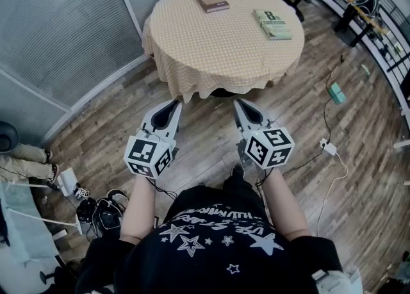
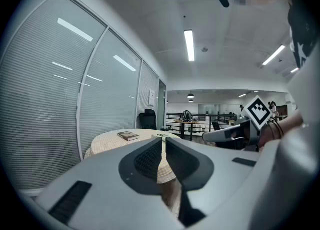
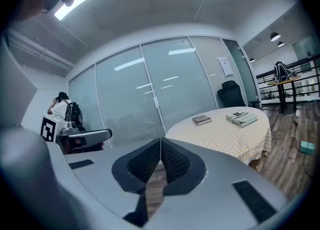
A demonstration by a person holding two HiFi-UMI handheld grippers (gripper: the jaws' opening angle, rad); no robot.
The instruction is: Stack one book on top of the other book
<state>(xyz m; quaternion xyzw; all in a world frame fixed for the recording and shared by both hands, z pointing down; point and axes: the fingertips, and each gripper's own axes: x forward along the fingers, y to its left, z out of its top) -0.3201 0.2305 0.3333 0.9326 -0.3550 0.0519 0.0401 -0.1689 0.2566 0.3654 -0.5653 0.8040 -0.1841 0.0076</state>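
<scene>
Brown-covered book (image 1: 211,0) and green-and-white book (image 1: 272,24) both lie flat on the round worktop (image 1: 211,56), which is draped in a pale yellow checked cloth (image 1: 192,78). Both books are well ahead of the jaws. The brown one is farther off, roughly between the lines of the two grippers. The green one is nearer, toward the outer side of the right gripper (image 1: 238,103). The books lie apart and nothing is stacked yet. The right gripper and the left gripper (image 1: 174,104) each have their jaws pressed together on nothing, and both are held short of the worktop's near edge.

The main risk looks to be the pick-up. A flat book leaves little room for a jaw to slip under it, so a closing jaw may pinch the cloth along with the cover. Lifting would then drag the cloth and shift the other book. Jaws that arrive without parting first would only shove a book along, and the green one sits close to the worktop's rim. A grip on the cover alone could let the pages fan open, so the book lands crooked on the other.
</scene>
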